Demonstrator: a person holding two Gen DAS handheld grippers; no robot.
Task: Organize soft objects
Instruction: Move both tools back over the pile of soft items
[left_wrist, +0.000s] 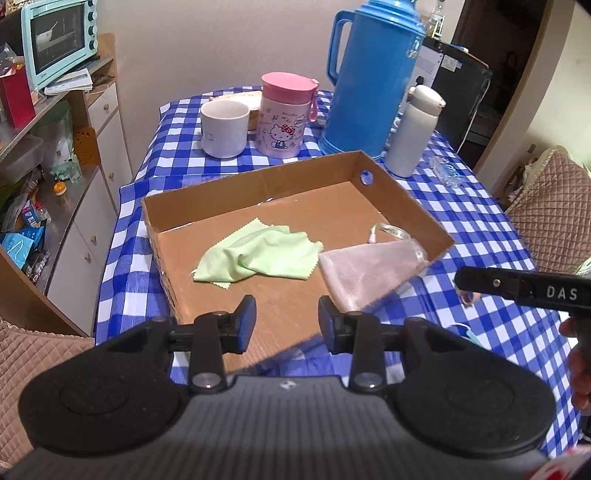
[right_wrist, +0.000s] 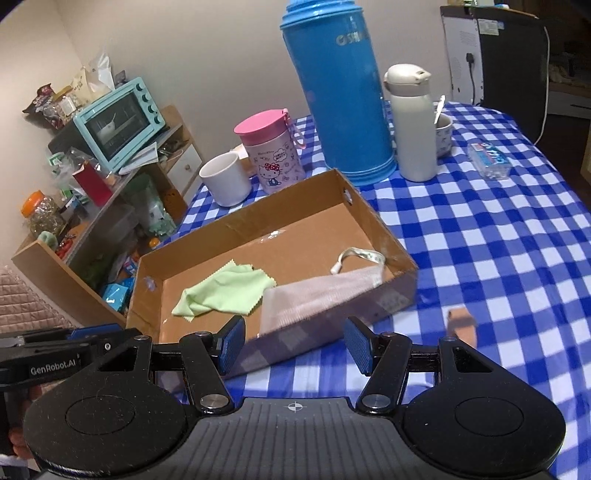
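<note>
A shallow cardboard box (left_wrist: 258, 184) (right_wrist: 399, 284) lies on the blue checked table. Inside it are a crumpled light green cloth (left_wrist: 258, 254) (right_wrist: 225, 288) and a pale pink mesh pouch (left_wrist: 365, 269) (right_wrist: 317, 295) with a white strap (right_wrist: 358, 254); the pouch drapes over the box's near right edge. My left gripper (left_wrist: 286, 323) is open and empty, above the box's near edge. My right gripper (right_wrist: 295, 343) is open and empty, just in front of the box by the pouch. The right gripper also shows in the left wrist view (left_wrist: 517, 284).
Behind the box stand a white mug (left_wrist: 223, 127), a pink Hello Kitty cup (left_wrist: 284, 114), a tall blue thermos (left_wrist: 373, 74) and a white bottle (left_wrist: 413, 129). A small packet (right_wrist: 489, 158) lies at the right. A cluttered shelf with a teal oven (left_wrist: 55, 37) is to the left.
</note>
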